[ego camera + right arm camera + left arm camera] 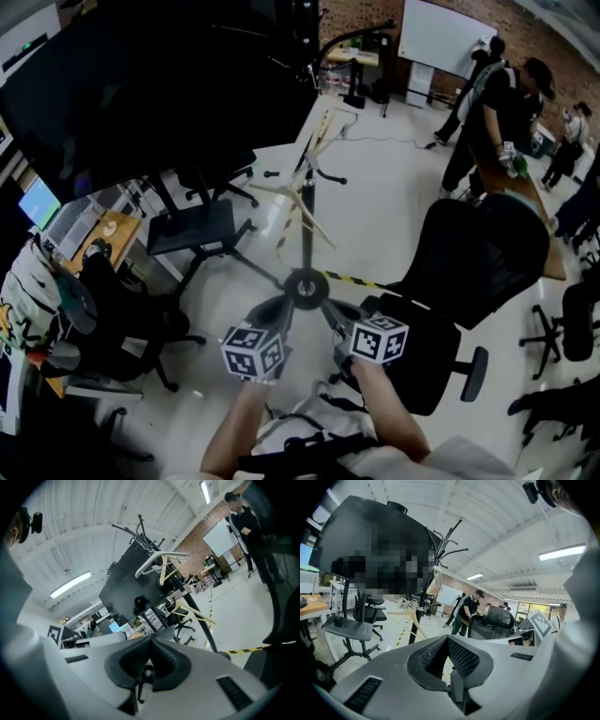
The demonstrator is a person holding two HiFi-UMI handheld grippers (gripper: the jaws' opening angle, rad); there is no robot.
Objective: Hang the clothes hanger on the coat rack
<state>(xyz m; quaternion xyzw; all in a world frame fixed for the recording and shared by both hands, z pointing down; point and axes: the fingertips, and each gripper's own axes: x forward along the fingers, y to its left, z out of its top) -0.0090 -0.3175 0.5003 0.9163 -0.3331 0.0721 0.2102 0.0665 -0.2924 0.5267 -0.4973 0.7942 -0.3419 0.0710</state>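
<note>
The black coat rack stands on the floor just ahead of me, seen from above, with its round base near both grippers. Wooden hangers hang on its arms. In the right gripper view a white hanger sits high on the rack and a wooden hanger lower down. The left gripper view shows the rack's pole and a wooden hanger. My left gripper and right gripper are both shut, holding nothing, short of the rack.
A large black office chair stands close on the right, another chair on the left. Yellow-black tape crosses the floor by the base. A desk with a laptop is far left. People stand at the back right.
</note>
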